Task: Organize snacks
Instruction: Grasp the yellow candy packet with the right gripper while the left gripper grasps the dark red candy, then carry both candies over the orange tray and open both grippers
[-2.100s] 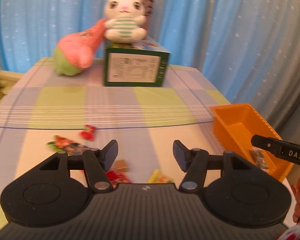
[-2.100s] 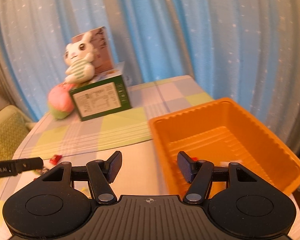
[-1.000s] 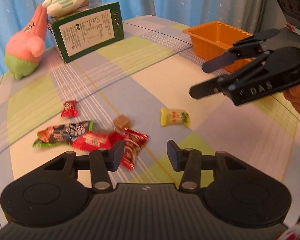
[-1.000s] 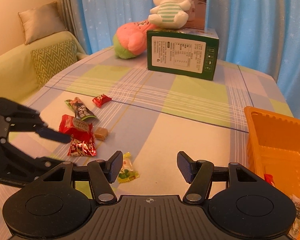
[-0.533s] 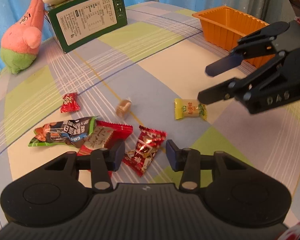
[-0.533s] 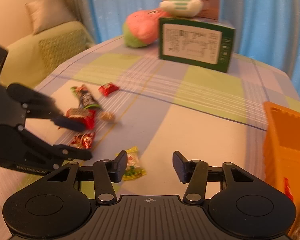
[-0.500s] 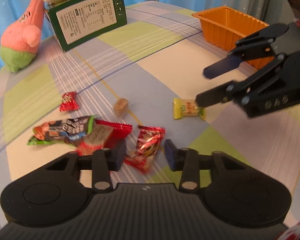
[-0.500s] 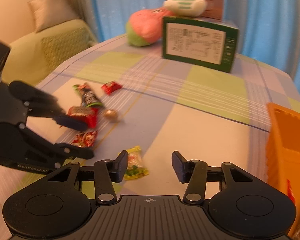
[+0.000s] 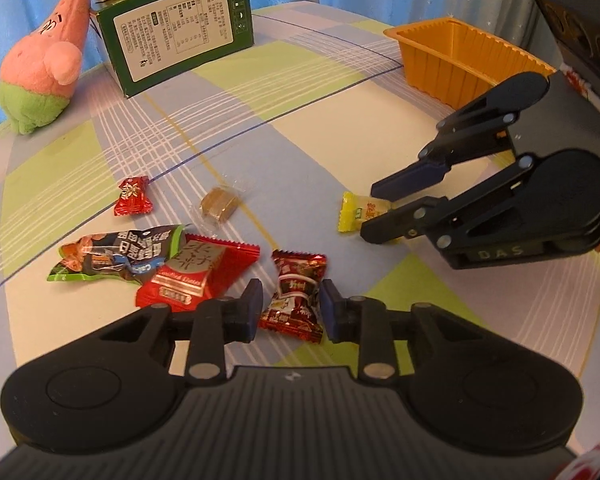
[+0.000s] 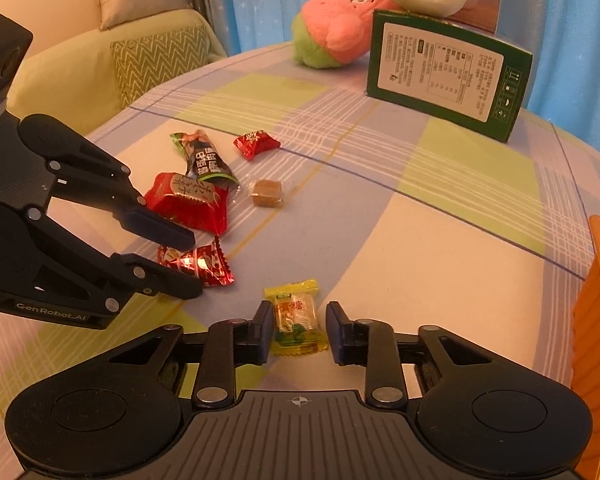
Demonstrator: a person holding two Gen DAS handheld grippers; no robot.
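Note:
Several snacks lie on the checked tablecloth. My left gripper point(image 9: 291, 311) is open, its fingers on either side of a dark red candy point(image 9: 297, 295), low over the table. My right gripper point(image 10: 298, 331) is open around a yellow candy point(image 10: 296, 316); that candy also shows in the left wrist view point(image 9: 358, 211). Beside them lie a red packet point(image 9: 198, 269), a green-and-black bar point(image 9: 116, 254), a brown caramel point(image 9: 219, 205) and a small red candy point(image 9: 133, 196). The orange tray point(image 9: 460, 62) stands at the far right.
A green box point(image 9: 178, 30) with a white plush rabbit on top and a pink plush point(image 9: 46, 62) stand at the table's far side. Blue curtains hang behind. A sofa with cushions point(image 10: 100, 60) lies beyond the table's left edge.
Both grippers have swung from the tray side down to the snacks. The left one has closed in over the dark red candy, the right one over the yellow candy, and both jaws have narrowed.

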